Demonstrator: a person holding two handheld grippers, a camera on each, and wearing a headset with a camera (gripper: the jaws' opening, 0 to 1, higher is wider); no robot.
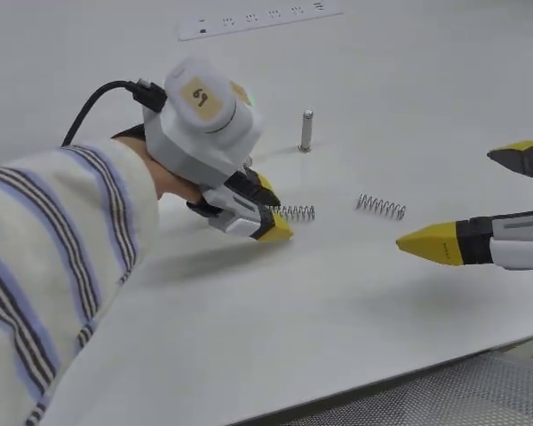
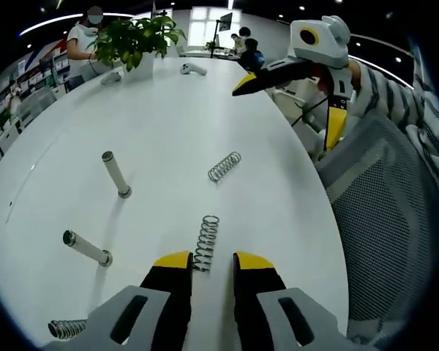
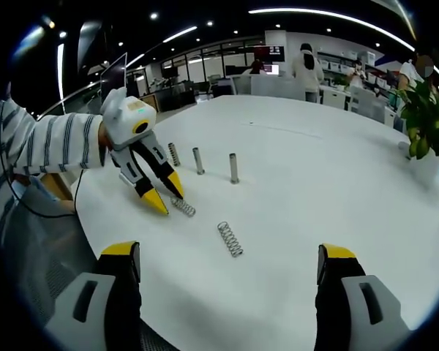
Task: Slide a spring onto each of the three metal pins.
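My left gripper point(image 1: 282, 217) rests low on the white table point(image 1: 355, 302), open by a narrow gap, with the near end of a spring point(image 2: 205, 243) lying at its yellow tips. A second spring point(image 1: 380, 206) lies loose further right. One bare metal pin point(image 1: 306, 130) stands upright behind them. In the right gripper view, three pins stand in a row: two bare point(image 3: 234, 168) point(image 3: 198, 161), and one point(image 3: 174, 154) with a spring coiled around it. My right gripper point(image 3: 228, 252) hovers wide open, apart from the loose spring point(image 3: 230, 239).
A white power strip point(image 1: 258, 18) lies at the table's far edge. A grey mesh chair point(image 1: 444, 399) sits past the near edge. A potted plant point(image 2: 135, 36) stands at one end of the table. People sit at desks in the background.
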